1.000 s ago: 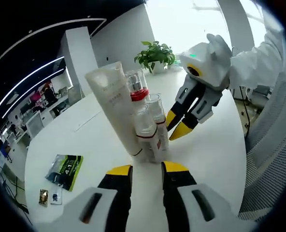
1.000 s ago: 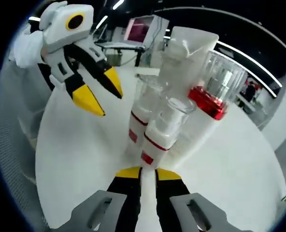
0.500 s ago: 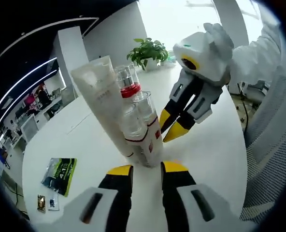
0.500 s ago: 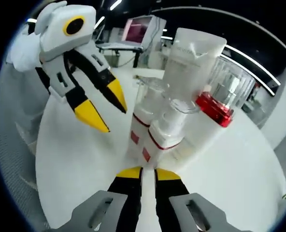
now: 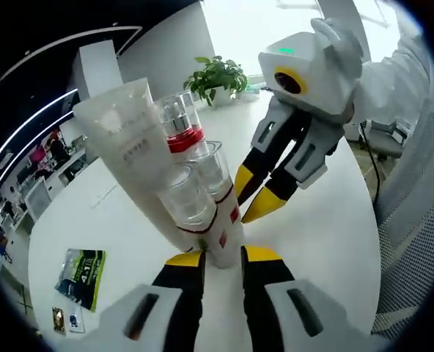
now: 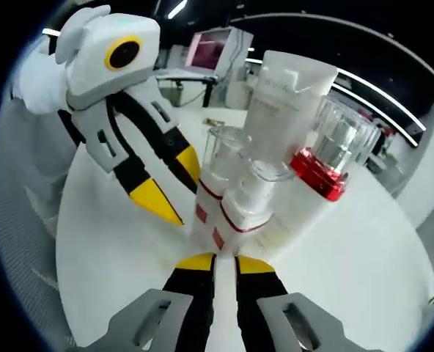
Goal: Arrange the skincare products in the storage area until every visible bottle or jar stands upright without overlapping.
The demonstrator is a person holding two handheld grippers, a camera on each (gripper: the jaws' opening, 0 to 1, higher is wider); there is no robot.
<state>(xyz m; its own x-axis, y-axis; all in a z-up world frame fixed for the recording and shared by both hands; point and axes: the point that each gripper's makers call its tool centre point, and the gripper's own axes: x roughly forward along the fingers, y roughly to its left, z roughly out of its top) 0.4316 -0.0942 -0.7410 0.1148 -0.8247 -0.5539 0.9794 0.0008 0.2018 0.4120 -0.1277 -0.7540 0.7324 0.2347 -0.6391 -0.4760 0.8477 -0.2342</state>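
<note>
Four skincare products stand upright in a tight cluster on the white table (image 5: 327, 235). They are a tall white tube (image 5: 133, 158), a clear-capped bottle with a red band (image 5: 179, 125) and two small clear-capped bottles (image 5: 188, 202) (image 5: 217, 172). My left gripper (image 5: 222, 258) is open, its yellow tips on either side of the near small bottle's base. From the right gripper view the left gripper (image 6: 188, 199) reaches the small bottles (image 6: 217, 176) from the left. My right gripper (image 6: 225, 262) is shut, just short of the other small bottle (image 6: 250, 202), with the tube (image 6: 287, 95) behind.
A green packet (image 5: 81, 268) and small items (image 5: 63, 320) lie on the table at the left. A potted plant (image 5: 217, 77) stands at the far edge. A mesh chair (image 5: 415, 220) and a person's white sleeve (image 5: 393, 73) are at the right.
My left gripper has come closer to the cluster, and its jaws have narrowed slightly around the near bottle's base. The products and the right gripper have stayed put.
</note>
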